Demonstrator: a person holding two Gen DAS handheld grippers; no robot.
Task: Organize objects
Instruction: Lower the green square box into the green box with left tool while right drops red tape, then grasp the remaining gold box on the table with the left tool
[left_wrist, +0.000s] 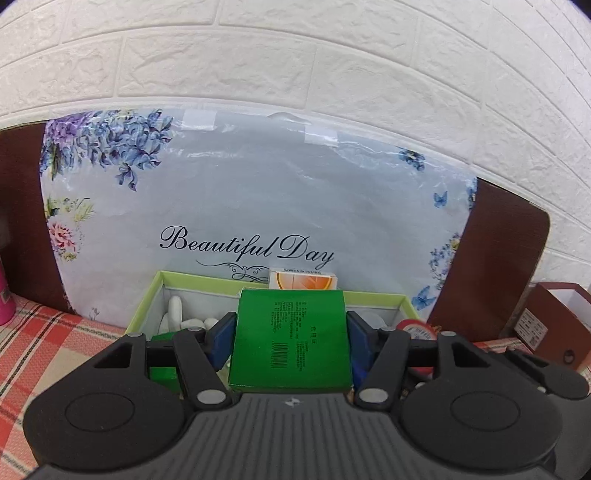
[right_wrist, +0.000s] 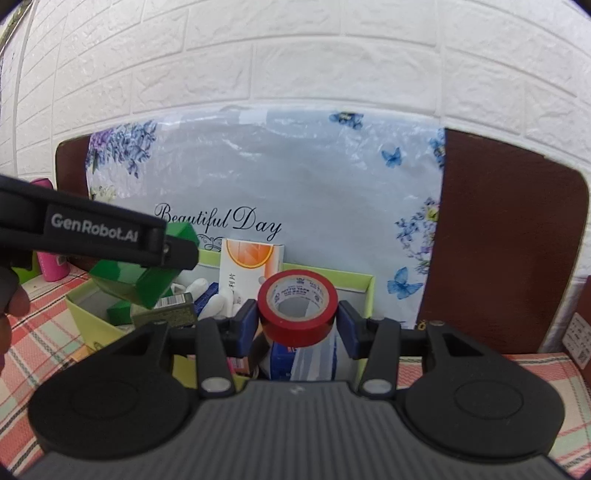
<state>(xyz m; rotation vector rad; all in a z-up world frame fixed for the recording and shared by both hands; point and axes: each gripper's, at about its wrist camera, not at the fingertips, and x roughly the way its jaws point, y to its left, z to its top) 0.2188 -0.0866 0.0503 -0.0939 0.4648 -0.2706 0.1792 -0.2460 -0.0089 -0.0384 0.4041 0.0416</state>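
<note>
- A checked cloth in red, cream and pale green covers the supporting surface; whether a table or a bed lies under it cannot be told.
- An open light-green box sits on the cloth, close to the upright backboard.
- A pink bottle stands on the cloth at the far left, well apart from the light-green box.
- A brown carton with a white label rests on the cloth at the right edge, near the backboard.
- A floral plastic bag printed "Beautiful Day" stands behind the light-green box, against the backboard.
</note>
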